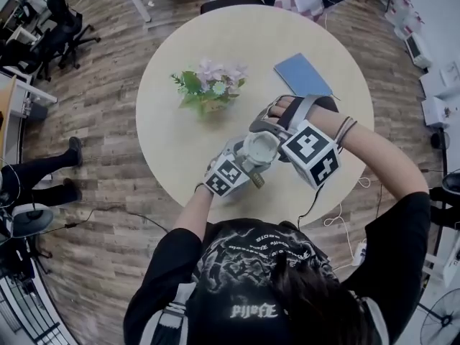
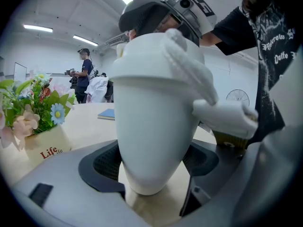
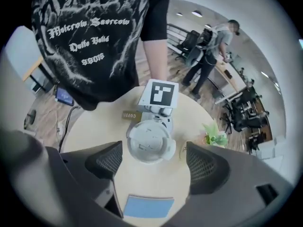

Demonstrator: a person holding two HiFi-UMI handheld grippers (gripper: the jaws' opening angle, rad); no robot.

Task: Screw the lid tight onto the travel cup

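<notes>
A white travel cup (image 2: 151, 126) stands on the round table (image 1: 172, 142), its lid (image 2: 156, 56) sitting on top. My left gripper (image 2: 154, 167) is shut on the cup's lower body, both pads pressed against its sides. In the head view the lid (image 1: 260, 148) shows between the two marker cubes. My right gripper (image 3: 154, 162) hovers above and looks down on the lid (image 3: 149, 143). Its jaws stand wide open, and the pads (image 3: 106, 160) are clear of the lid.
A potted flower arrangement (image 1: 208, 88) stands near the table's middle, and a blue notebook (image 1: 302, 74) lies at the far right. A small brown tag (image 3: 130, 115) lies by the cup. Office chairs and desks ring the table, and people stand in the background.
</notes>
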